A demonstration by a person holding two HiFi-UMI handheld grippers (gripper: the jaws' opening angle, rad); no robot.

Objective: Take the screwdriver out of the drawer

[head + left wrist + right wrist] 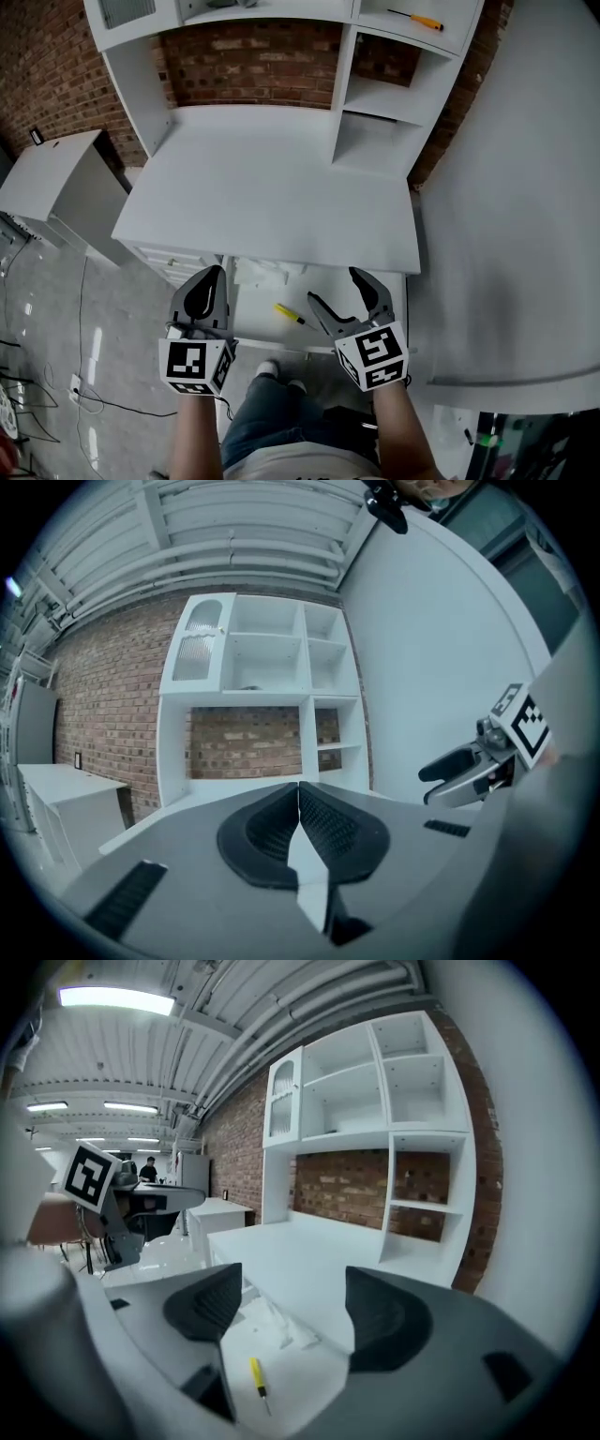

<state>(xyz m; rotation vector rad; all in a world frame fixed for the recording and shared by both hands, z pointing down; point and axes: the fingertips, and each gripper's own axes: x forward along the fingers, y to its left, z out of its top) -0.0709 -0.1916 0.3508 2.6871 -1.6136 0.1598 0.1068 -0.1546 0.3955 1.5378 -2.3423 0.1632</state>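
Two screwdrivers in view; only one counts. The yellow-handled screwdriver point(289, 315) lies flat on the floor of the open drawer point(255, 323) under the desk top point(272, 187). A second screwdriver point(417, 20) sits on an upper shelf of the hutch, well apart, and is not the target.

Key relation: the drawer screwdriver lies between the two grippers, nearer the right gripper point(332, 284) — just beside its inner jaw in the head view, and lower. The right gripper view puts it low and left of the centre of the gap. Judgement: that gripper needs a small shift to its own left and a descent.

Long axis: diagonal across the drawer, handle toward the back left, dark tip toward the front right. Seen from the right gripper it runs nearly along the pointing line, handle farther off. Judgement: the jaws as they stand would close across the handle with little roll.

Tool state: right gripper jaws are spread wide, nothing between the pads. Left gripper point(218, 274) has its jaws pressed together, empty, over the drawer's left side.

Counts — screwdrivers 2 (one in drawer, one on shelf); grippers 2; open drawers 1; crumpled white sheet point(267, 272) 1, at the drawer's back, apart from the screwdriver.
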